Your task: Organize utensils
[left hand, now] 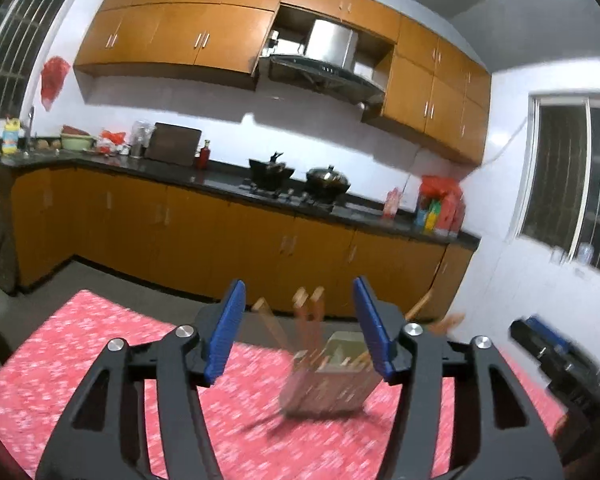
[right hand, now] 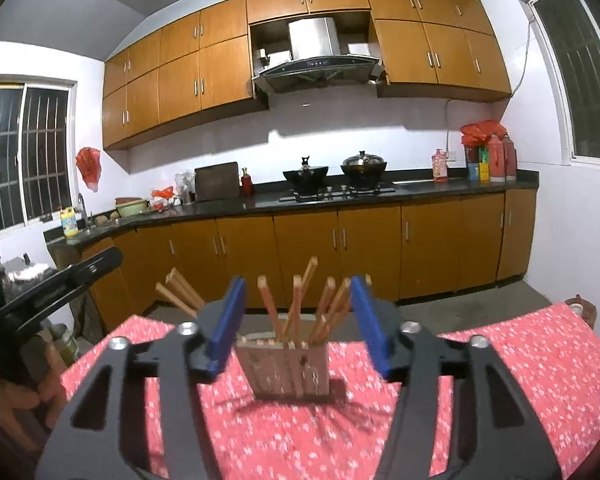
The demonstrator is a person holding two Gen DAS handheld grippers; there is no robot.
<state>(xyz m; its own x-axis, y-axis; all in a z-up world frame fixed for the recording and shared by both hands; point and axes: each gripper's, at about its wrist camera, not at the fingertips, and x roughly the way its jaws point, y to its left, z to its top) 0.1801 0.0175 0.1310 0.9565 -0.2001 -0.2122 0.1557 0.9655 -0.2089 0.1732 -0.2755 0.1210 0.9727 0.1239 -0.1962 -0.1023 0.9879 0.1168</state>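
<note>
Jaws of both our left gripper [left hand: 300,330] and right gripper [right hand: 298,326] stand released, empty; chopsticks [right hand: 296,312], light, stiff, slippery, lean in the holder [right hand: 286,370] on the table [right hand: 500,360]; we judge mid-shaft best.

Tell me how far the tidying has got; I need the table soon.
Done: wooden chopsticks stand in the holder on the red floral tablecloth. In hand: nothing; left gripper and right gripper are open and empty. Left: no loose utensils visible.
</note>
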